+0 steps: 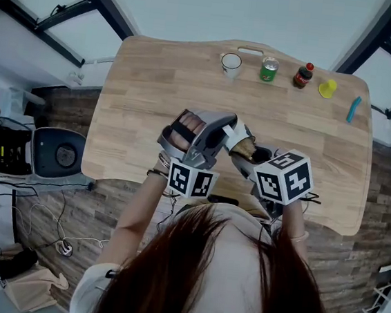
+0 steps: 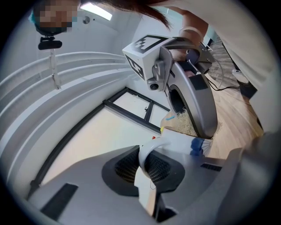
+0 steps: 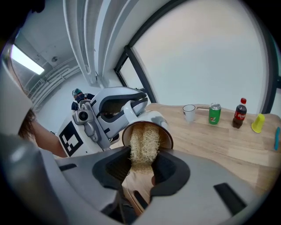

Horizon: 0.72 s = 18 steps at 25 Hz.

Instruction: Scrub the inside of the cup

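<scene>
A white cup (image 1: 238, 130) is held tilted on its side above the table's near edge, its rim (image 3: 147, 128) facing the right gripper. My left gripper (image 1: 227, 132) is shut on the cup's handle (image 2: 148, 154). A brush with a wooden handle (image 3: 137, 186) sits in my right gripper (image 1: 256, 157), which is shut on it. Its pale bristles (image 3: 142, 147) reach into the cup's mouth. In the left gripper view the cup's white wall (image 2: 182, 141) shows, with the bristles (image 2: 189, 124) at its rim under the right gripper's body (image 2: 195, 94).
Along the wooden table's (image 1: 151, 113) far edge stand a white mug (image 1: 231, 64), a green can (image 1: 268, 70), a cola bottle (image 1: 302, 75), a yellow object (image 1: 327, 88) and a blue object (image 1: 353, 109). Cables and gear lie on the floor at the left.
</scene>
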Each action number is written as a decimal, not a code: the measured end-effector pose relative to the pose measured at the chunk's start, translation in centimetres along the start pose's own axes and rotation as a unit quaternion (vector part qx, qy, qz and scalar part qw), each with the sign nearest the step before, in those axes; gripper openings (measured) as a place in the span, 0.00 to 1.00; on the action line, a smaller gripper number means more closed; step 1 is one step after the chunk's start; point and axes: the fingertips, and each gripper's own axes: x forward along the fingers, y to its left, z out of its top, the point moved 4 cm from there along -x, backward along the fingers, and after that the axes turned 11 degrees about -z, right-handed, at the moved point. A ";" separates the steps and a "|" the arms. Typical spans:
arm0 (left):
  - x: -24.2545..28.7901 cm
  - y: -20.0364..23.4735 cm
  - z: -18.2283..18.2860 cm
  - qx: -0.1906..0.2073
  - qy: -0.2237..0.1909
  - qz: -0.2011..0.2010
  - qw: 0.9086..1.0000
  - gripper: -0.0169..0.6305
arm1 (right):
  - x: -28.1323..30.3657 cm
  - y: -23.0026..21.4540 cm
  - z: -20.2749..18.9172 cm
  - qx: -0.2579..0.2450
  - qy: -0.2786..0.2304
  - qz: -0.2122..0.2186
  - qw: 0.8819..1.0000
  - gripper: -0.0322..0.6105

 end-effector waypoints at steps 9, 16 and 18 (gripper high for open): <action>0.0 -0.1 0.1 -0.001 -0.004 0.005 1.000 0.07 | -0.1 -0.2 -0.2 0.087 -0.015 0.054 0.995 0.26; 0.0 0.1 -0.2 -0.008 -0.006 0.008 1.000 0.07 | 0.0 -0.3 0.0 0.163 -0.031 0.097 0.981 0.26; 0.0 0.2 -0.4 -0.010 -0.006 0.009 1.000 0.07 | 0.0 -0.5 0.1 0.188 -0.038 0.110 0.975 0.26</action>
